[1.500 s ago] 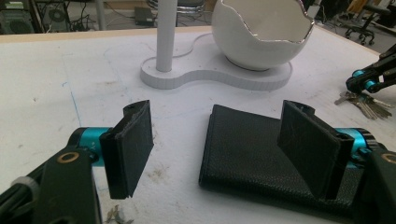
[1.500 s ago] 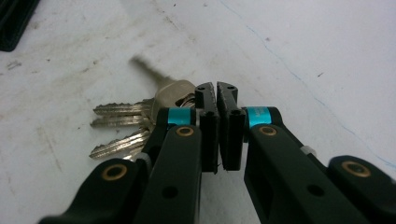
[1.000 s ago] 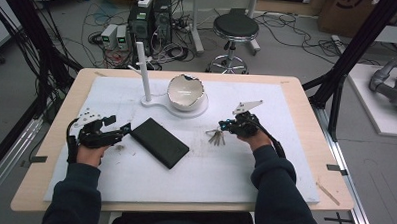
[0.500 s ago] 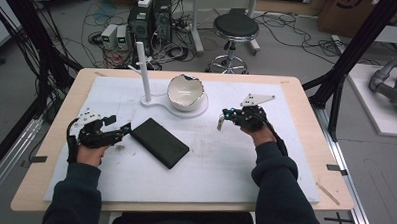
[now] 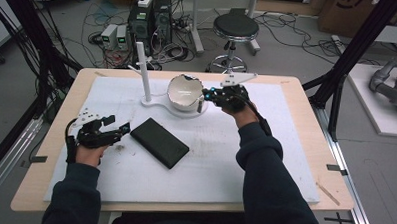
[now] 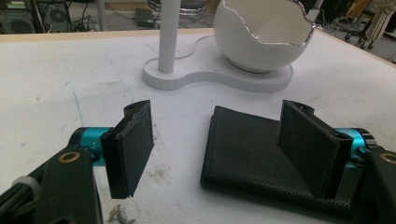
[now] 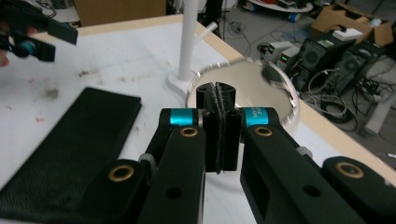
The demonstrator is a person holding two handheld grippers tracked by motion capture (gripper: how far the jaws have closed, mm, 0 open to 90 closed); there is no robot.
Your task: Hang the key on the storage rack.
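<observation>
A black leather wallet (image 5: 159, 142) lies flat on the white mat. My left gripper (image 5: 117, 128) rests at the wallet's left end. Its jaws stand open (image 6: 215, 116): one pad is over the wallet (image 6: 243, 149), the other over bare mat, and neither presses on it. My right gripper (image 5: 206, 96) is raised at the rim of the white egg-shaped bowl (image 5: 182, 91). Its pads (image 7: 218, 100) are pressed together above the bowl (image 7: 266, 88). The keys it lifted are hidden beneath the jaws.
The bowl sits on a white base with an upright white post (image 5: 144, 70) at the mat's far side. The mat (image 5: 225, 158) covers a wooden table (image 5: 307, 96). Cables, computer boxes and a stool stand on the floor beyond.
My right gripper has risen from the mat and moved left toward the bowl. The bunch of keys that lay at its tip is gone from the mat. The left gripper has kept still.
</observation>
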